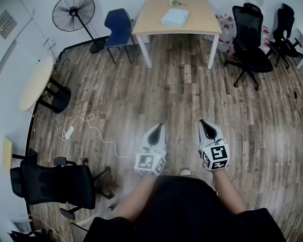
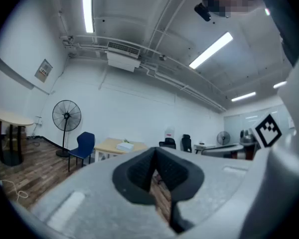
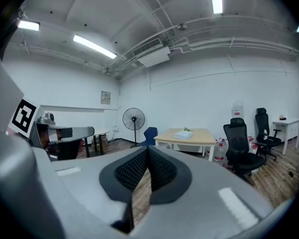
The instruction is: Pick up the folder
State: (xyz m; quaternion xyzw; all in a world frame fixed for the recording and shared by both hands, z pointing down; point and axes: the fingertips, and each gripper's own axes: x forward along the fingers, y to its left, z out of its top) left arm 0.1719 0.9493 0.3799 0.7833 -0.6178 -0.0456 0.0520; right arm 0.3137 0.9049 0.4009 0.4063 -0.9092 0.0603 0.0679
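A pale folder [image 1: 174, 17] lies flat on the wooden table [image 1: 151, 19] at the far side of the room; it also shows small in the left gripper view as the folder [image 2: 125, 146] and in the right gripper view as the folder [image 3: 183, 134]. My left gripper [image 1: 159, 126] and right gripper [image 1: 202, 122] hang side by side over the wood floor, close to my body and far from the table. Both point towards the table, shut, with nothing between their jaws.
A blue chair [image 1: 119, 28] and a standing fan [image 1: 73, 12] are left of the table. Black office chairs [image 1: 249, 37] stand to its right, another black chair [image 1: 55, 183] near my left. A round table [image 1: 35, 82] and a white cable [image 1: 86, 127] lie at the left.
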